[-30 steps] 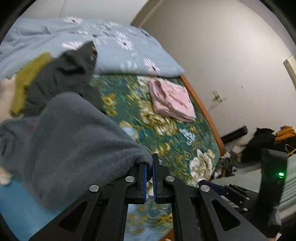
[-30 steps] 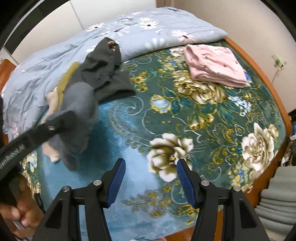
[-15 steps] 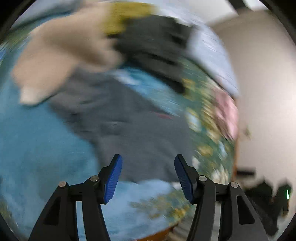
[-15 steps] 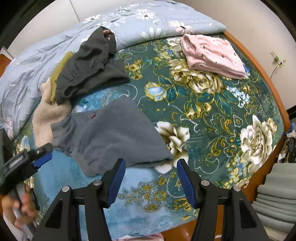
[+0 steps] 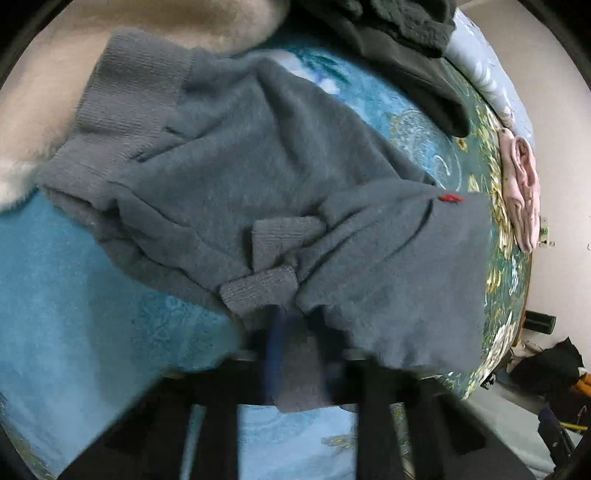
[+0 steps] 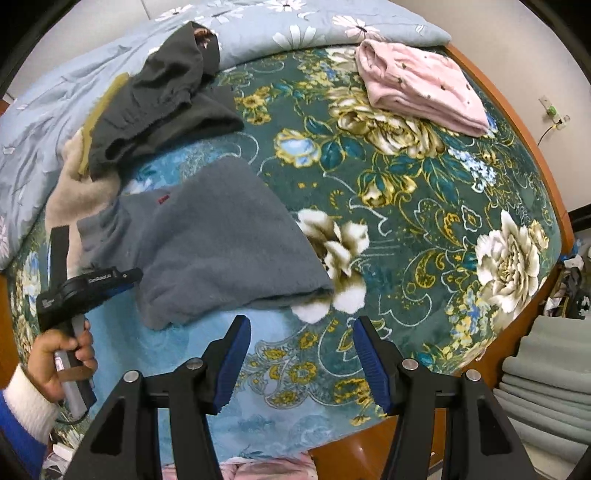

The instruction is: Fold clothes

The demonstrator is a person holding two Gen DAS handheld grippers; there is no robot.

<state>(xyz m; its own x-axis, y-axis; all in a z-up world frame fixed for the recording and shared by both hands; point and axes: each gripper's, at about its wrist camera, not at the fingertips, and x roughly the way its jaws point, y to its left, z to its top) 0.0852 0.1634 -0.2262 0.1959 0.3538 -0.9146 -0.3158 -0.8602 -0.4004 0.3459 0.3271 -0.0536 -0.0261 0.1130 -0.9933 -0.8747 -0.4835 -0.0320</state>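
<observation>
Your left tool [image 5: 291, 354] has just been closing and now pinches the near hem of the grey fleece garment [image 5: 295, 206], which lies rumpled on the bed [image 6: 406, 206] just ahead of it. Your right tool [image 6: 301, 354] hangs apart and empty over the bedspread, beside the garment's right corner. You seem to be spreading it flat; next, grip that corner and pull the cloth smooth. A folded pink garment [image 6: 421, 88] lies well beyond, dark clothes [image 6: 159, 96] far left.

I work in a home bedroom: a bed under a green floral plush blanket [image 6: 424, 229], a pale blue flowered quilt [image 6: 288, 33] bunched at its far edge.
</observation>
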